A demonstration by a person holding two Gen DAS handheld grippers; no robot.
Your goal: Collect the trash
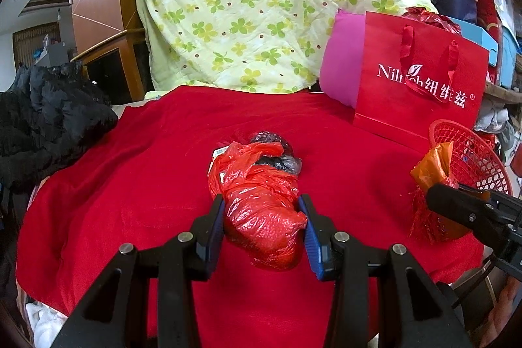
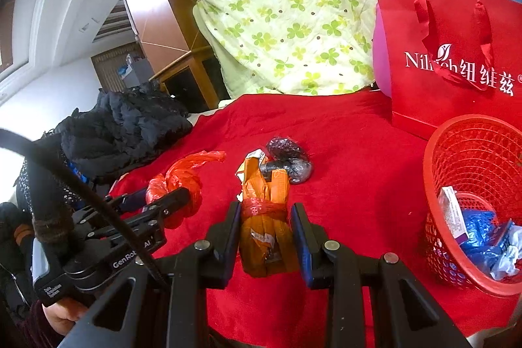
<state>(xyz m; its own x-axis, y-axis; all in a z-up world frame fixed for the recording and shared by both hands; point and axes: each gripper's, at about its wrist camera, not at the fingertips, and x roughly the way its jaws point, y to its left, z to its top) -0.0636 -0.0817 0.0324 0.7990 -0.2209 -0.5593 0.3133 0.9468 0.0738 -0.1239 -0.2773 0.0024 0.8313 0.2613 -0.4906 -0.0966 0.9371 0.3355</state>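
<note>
Pinching red bag in left tool, orange pkg in right tool

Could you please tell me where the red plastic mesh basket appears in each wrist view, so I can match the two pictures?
Left wrist view: the red plastic mesh basket sits at the right edge, partly cut off.
Right wrist view: it fills the lower right, with blue and white scraps inside.
Shared landmark: the red paper gift bag with white lettering, just behind the basket in both.

red cloth bare leftward, gift bag blocking behind
</note>
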